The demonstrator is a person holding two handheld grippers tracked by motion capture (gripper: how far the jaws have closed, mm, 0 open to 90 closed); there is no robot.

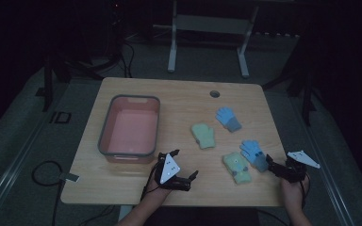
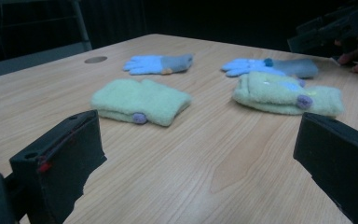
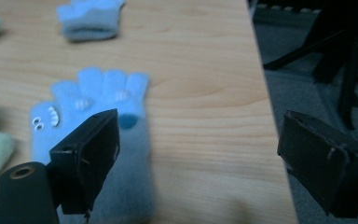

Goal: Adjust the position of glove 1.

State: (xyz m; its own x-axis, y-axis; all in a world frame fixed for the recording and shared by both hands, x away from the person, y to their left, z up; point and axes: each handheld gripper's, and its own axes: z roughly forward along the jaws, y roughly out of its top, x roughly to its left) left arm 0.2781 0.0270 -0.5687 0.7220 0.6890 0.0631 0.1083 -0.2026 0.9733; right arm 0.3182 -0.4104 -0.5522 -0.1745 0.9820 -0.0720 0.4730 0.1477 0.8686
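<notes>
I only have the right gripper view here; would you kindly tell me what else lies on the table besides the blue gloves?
Observer: A pink tub with a grey rim stands at the table's left, seen in the high view.
Operator: Thank you. Is anything in it?
Observer: It looks empty.
Operator: And the left gripper?
Observer: The left gripper rests near the tub's front corner, jaws open, holding nothing.
Operator: How many green mittens are there?
Observer: Two: one mid-table, one touching the near blue glove.

Blue glove (image 3: pixel 93 116) with a face, apparently grey cuff
</notes>
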